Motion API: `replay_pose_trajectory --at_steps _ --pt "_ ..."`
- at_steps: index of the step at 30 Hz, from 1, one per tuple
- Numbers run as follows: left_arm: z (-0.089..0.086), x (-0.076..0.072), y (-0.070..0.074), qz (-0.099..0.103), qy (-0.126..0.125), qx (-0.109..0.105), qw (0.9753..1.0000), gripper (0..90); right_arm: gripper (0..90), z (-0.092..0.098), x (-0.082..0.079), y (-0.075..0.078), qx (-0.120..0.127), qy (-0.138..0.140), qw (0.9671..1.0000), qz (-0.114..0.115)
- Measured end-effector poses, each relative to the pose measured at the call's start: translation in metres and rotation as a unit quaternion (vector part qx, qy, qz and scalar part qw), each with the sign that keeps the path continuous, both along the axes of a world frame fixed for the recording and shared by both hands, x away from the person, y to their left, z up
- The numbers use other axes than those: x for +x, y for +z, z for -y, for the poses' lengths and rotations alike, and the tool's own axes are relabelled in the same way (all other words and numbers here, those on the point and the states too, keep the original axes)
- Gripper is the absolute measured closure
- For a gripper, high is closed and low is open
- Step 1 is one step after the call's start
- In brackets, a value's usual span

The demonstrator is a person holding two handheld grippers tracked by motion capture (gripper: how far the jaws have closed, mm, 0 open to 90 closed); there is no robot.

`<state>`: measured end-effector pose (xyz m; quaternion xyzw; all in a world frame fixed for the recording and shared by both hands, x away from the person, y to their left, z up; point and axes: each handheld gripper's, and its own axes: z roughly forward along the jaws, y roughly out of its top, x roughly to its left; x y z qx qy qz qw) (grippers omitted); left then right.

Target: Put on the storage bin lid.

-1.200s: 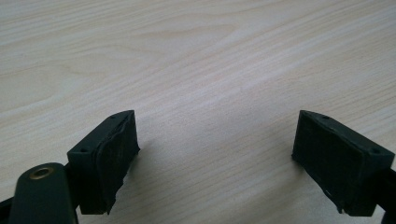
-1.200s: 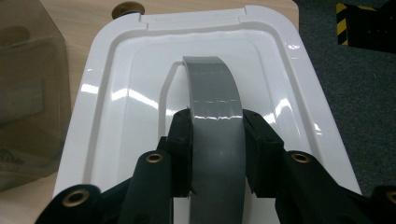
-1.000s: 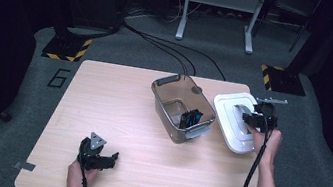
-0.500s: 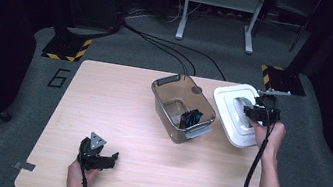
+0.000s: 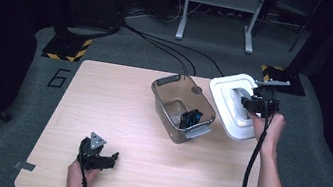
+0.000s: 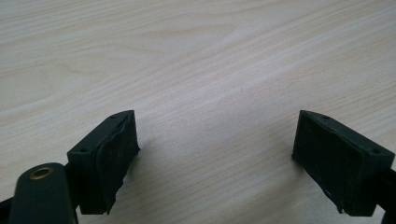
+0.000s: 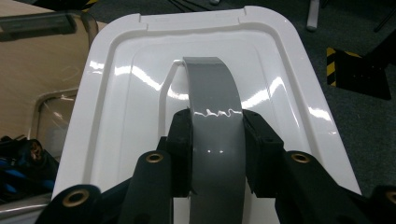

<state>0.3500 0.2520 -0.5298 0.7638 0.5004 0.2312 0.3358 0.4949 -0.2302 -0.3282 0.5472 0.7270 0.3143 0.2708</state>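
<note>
- Gripping the white lid (image 7: 140,121) by its grey handle (image 7: 212,116), my right gripper (image 7: 215,154) has both jaws clamped on it, right of the clear bin (image 5: 180,107), partly past the table (image 5: 117,106) edge.
- I reckon the glossy handle could slip and the lid would fall to the floor.
- My left gripper (image 6: 215,154) sits open, empty, over bare wood.

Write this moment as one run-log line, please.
right gripper: shut on lid handle | white lid: beside bin | left gripper: open over table
</note>
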Motion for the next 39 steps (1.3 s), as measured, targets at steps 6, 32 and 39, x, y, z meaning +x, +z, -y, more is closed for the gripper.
replay_pose_trajectory --at_steps 6,32,39 --pt "0.0 0.0 0.0 0.003 0.001 0.0 1.0 13.9 66.5 -0.014 0.002 0.013 -0.003 0.014 0.9999 0.002" --pt "0.0 0.0 0.0 -0.001 -0.001 -0.002 1.0 14.1 66.5 -0.071 0.012 0.041 0.002 0.082 0.9966 -0.01" --pt "0.0 0.0 0.0 0.001 0.0 -0.001 1.0 14.1 66.5 -0.086 0.017 0.04 -0.001 0.094 0.9953 -0.024"
